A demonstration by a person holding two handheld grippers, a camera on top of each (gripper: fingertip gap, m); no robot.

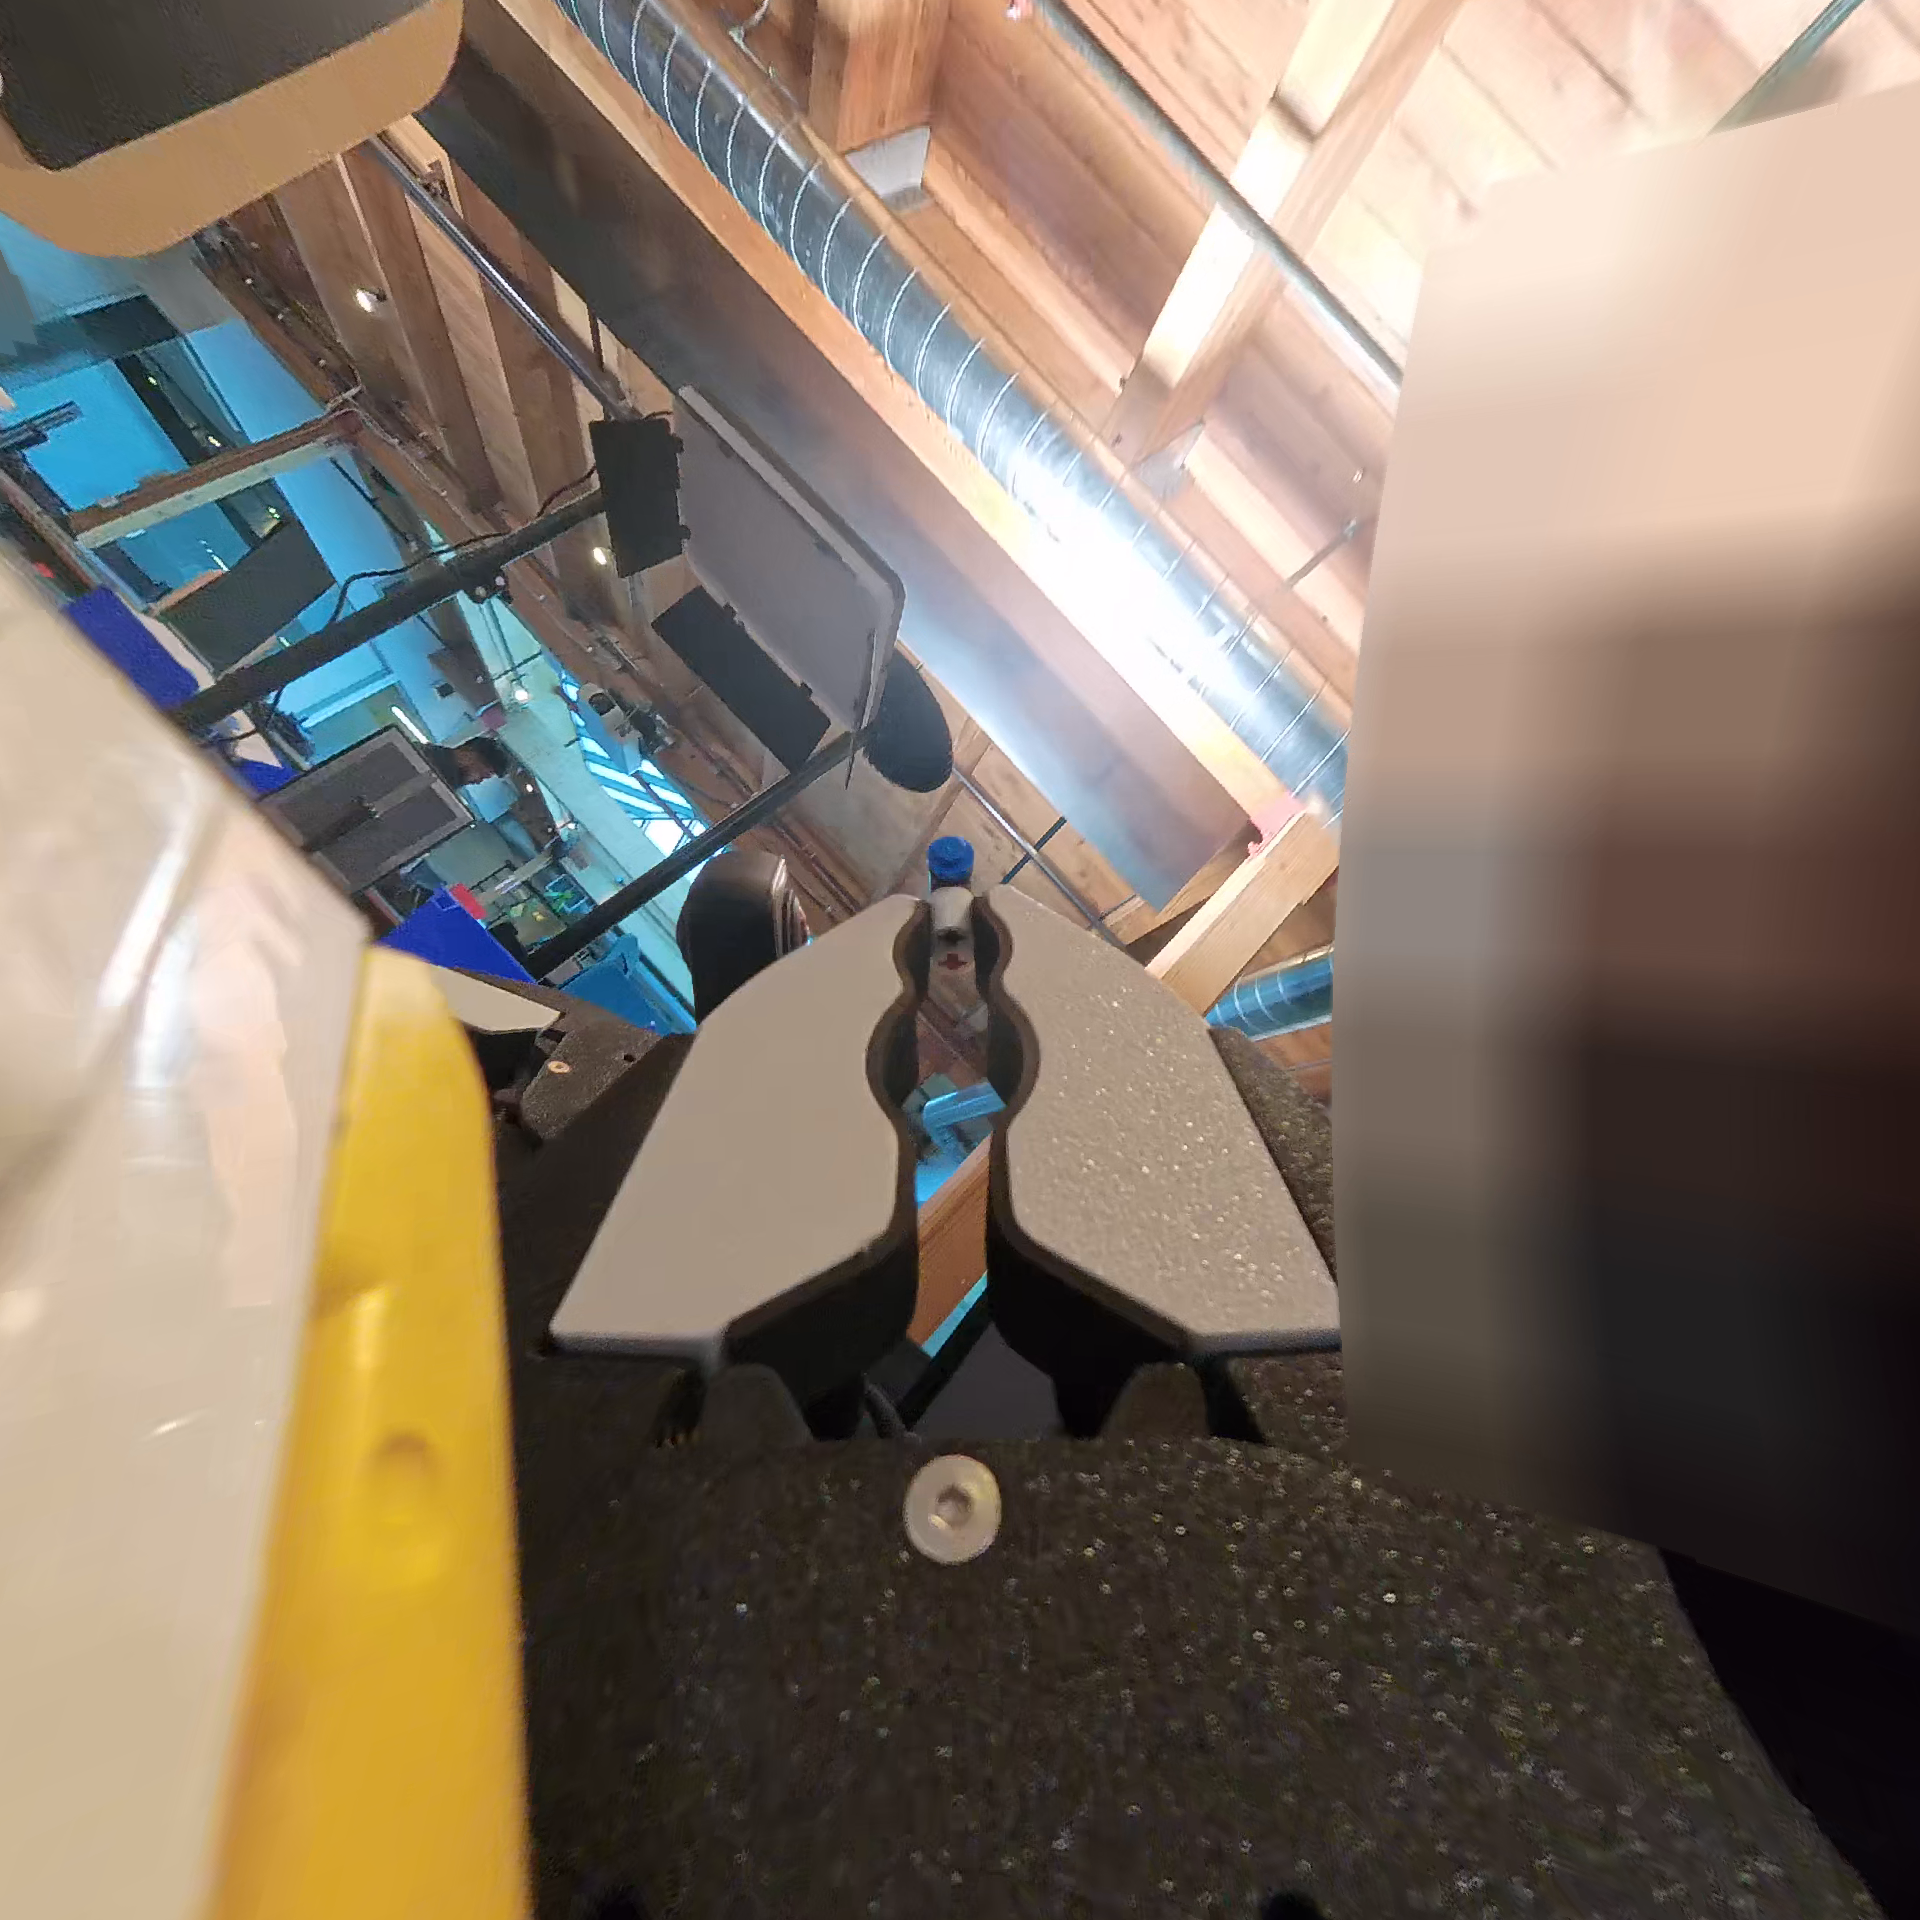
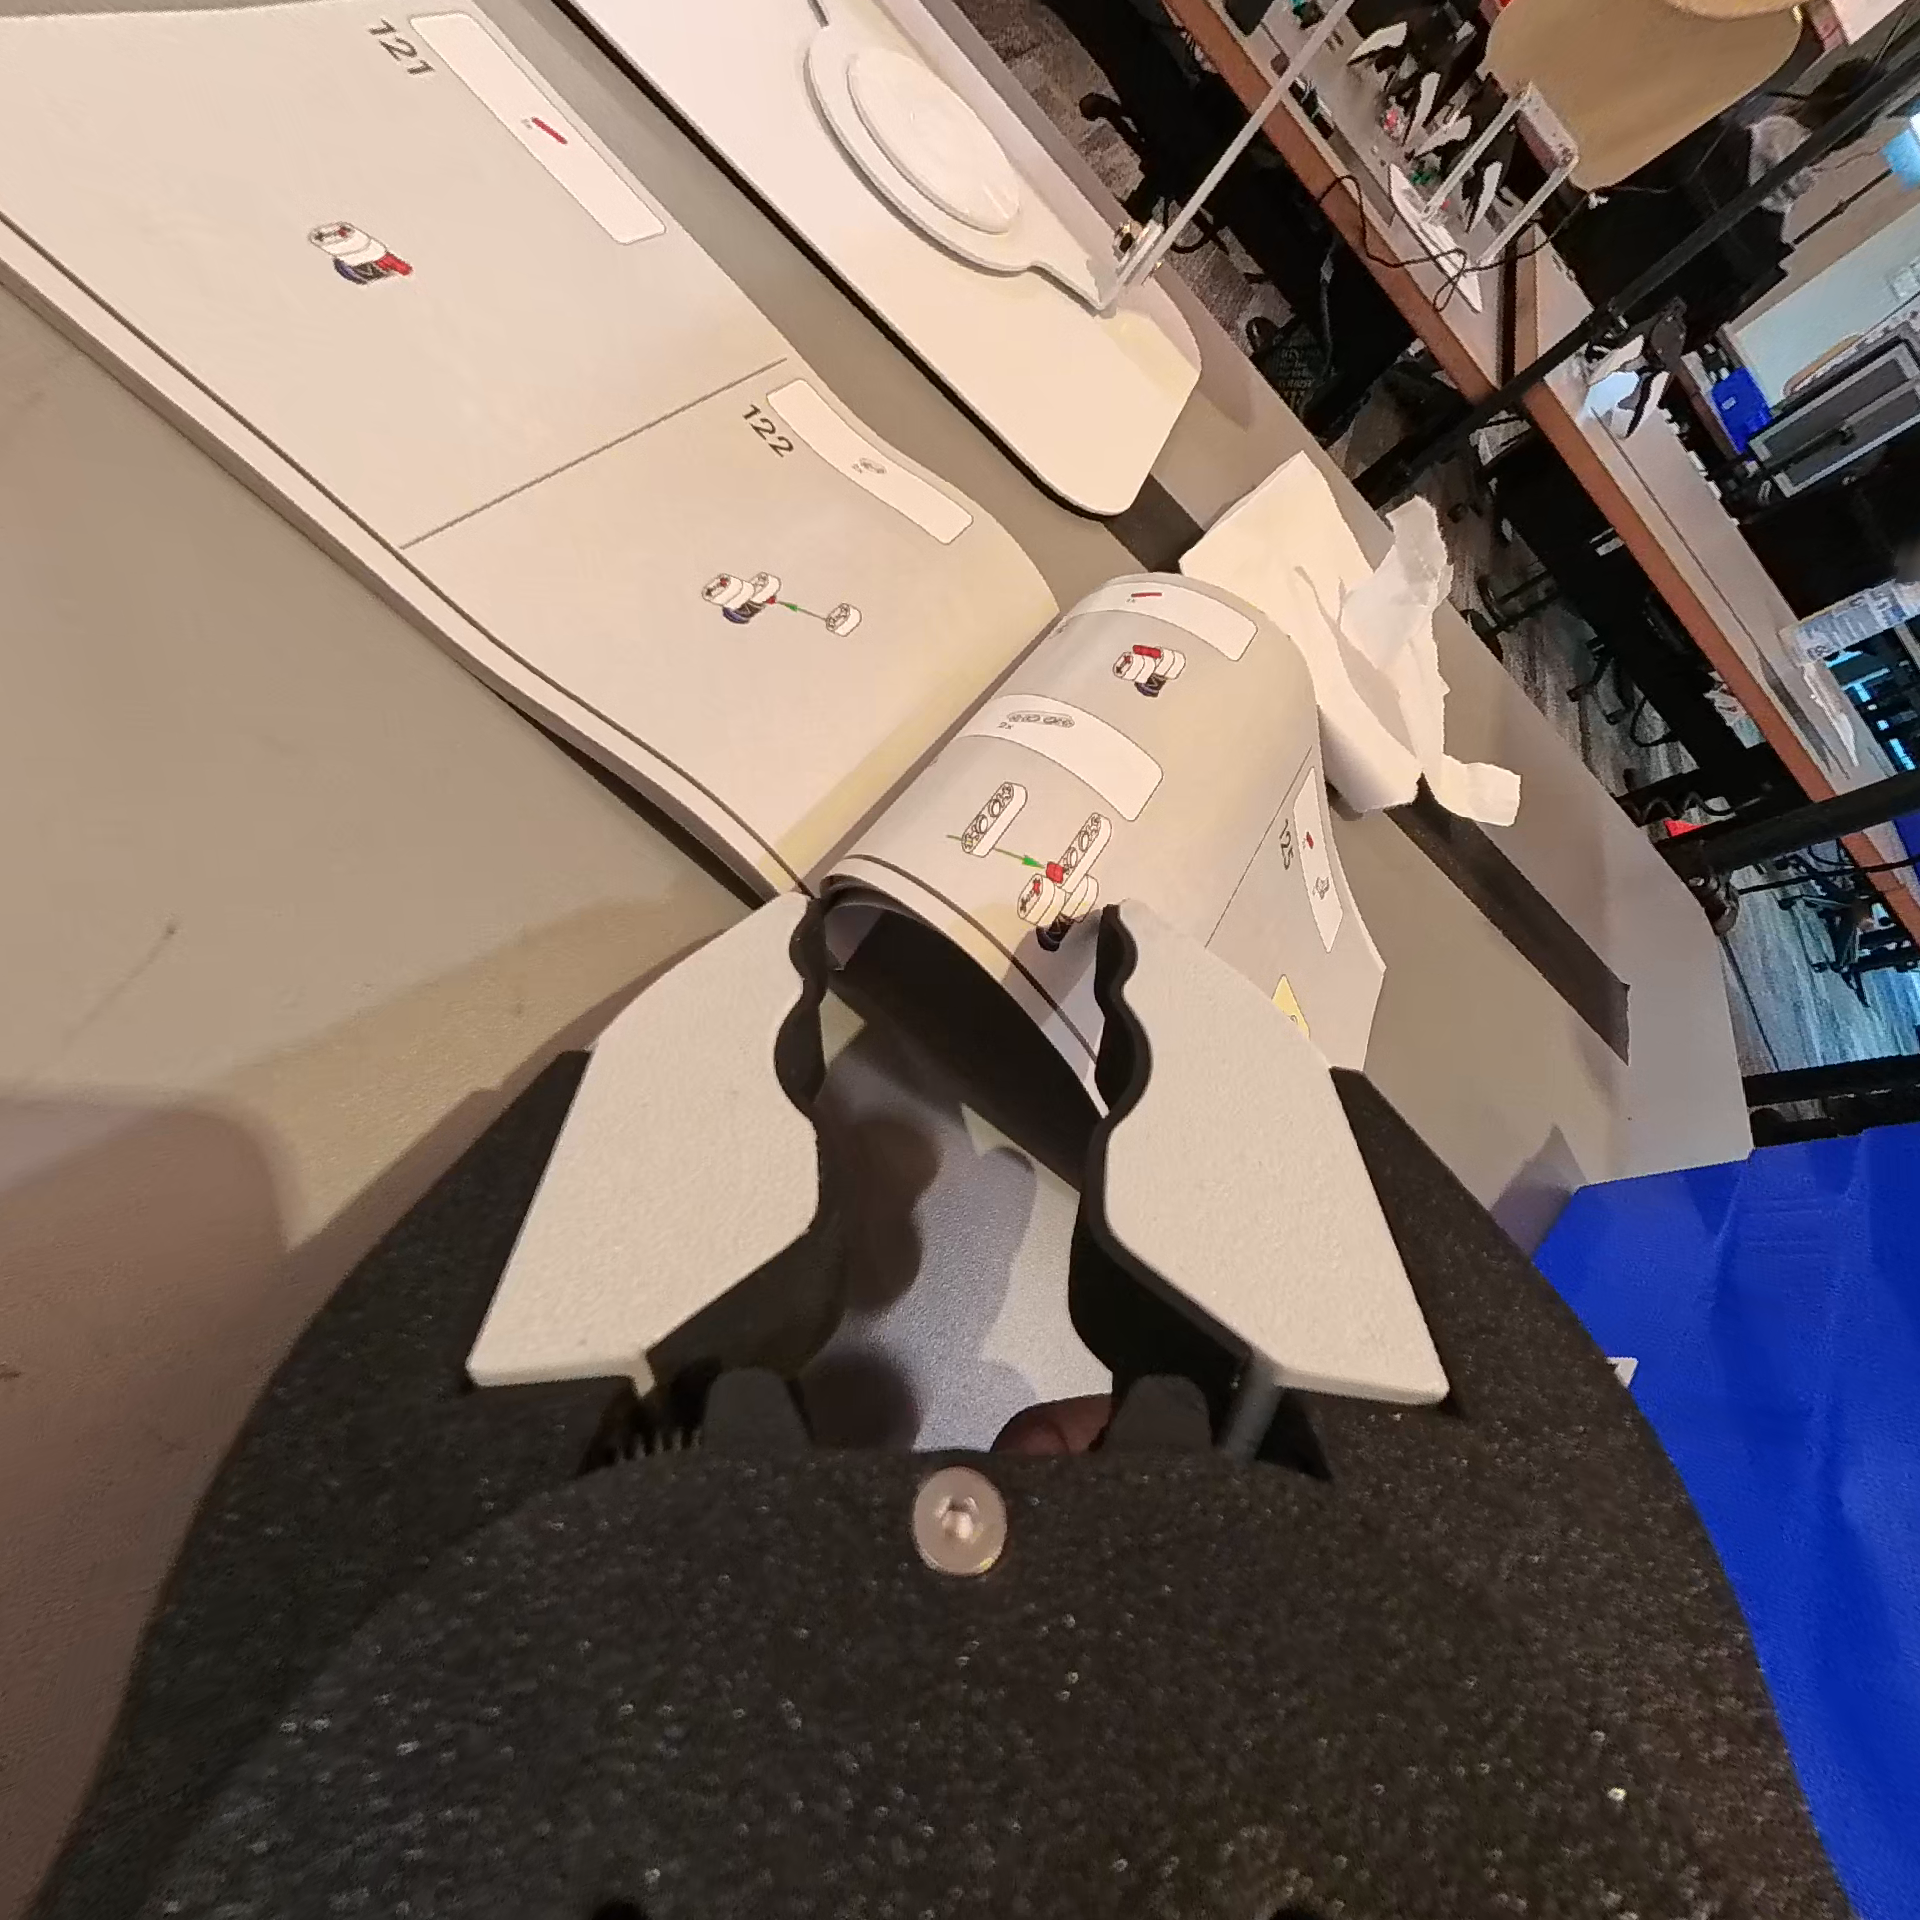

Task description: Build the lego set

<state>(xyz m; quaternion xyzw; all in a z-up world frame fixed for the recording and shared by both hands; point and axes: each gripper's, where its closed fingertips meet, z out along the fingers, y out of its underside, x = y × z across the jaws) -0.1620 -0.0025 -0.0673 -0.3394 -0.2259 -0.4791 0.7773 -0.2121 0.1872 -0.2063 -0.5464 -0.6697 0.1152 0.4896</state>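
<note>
The left hand-held gripper [image 1: 954, 920] points up toward a wooden ceiling with a ribbed silver duct [image 1: 935, 343], and its grey fingers [image 1: 800, 1091] stand close together, clamped at the tips on a small assembly of white plastic building pieces topped by a blue knob [image 1: 948, 904]; held high like this, the little part seems to be kept clear of the bench while the other side works. A yellow and white object [image 1: 312, 1351] sits blurred at the left edge of that view. The right hand-held gripper [image 2: 961, 940] hangs low over the beige bench [image 2: 260, 883], jaws apart, straddling the curled edge of a lifted page of an open white instruction booklet with printed assembly diagrams [image 2: 644, 499]. The page [image 2: 1060, 790] arches between the fingertips, and the left tip sits right at its rolled edge, though whether either pad presses on the paper cannot be told. A crumpled white paper towel [image 2: 1371, 665] lies just beyond the booklet, and a blue sheet [image 2: 1745, 1403] covers the lower right.
</note>
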